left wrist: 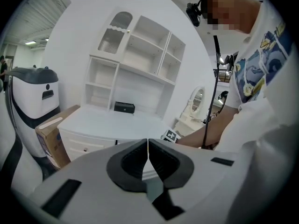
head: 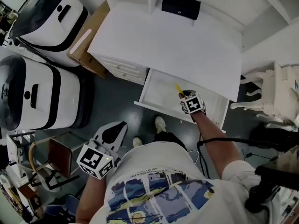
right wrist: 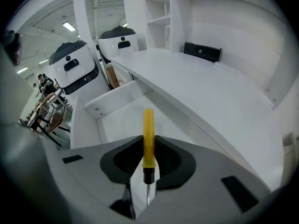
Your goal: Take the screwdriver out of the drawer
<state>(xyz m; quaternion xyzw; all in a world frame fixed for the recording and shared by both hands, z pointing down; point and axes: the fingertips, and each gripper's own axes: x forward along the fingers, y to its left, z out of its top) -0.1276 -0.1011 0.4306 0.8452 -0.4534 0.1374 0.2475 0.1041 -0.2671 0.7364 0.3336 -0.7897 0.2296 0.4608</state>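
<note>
A white desk (head: 159, 41) stands on a dark floor (head: 117, 120). A small black box (head: 181, 6) lies on its top at the back edge. One drawer (head: 161, 90) is pulled open below the desk's front edge, toward the right corner.

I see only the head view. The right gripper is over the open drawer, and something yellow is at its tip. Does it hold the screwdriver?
Observer: Yes. In the right gripper view the right gripper is shut on the screwdriver. It grips the lower part of the yellow handle, and the metal shaft points back toward the camera.
Operator: And the left gripper, near the person's body? I cannot see its jaws from above.
Observer: The left gripper view shows the left gripper shut, with nothing between its jaws.
</note>
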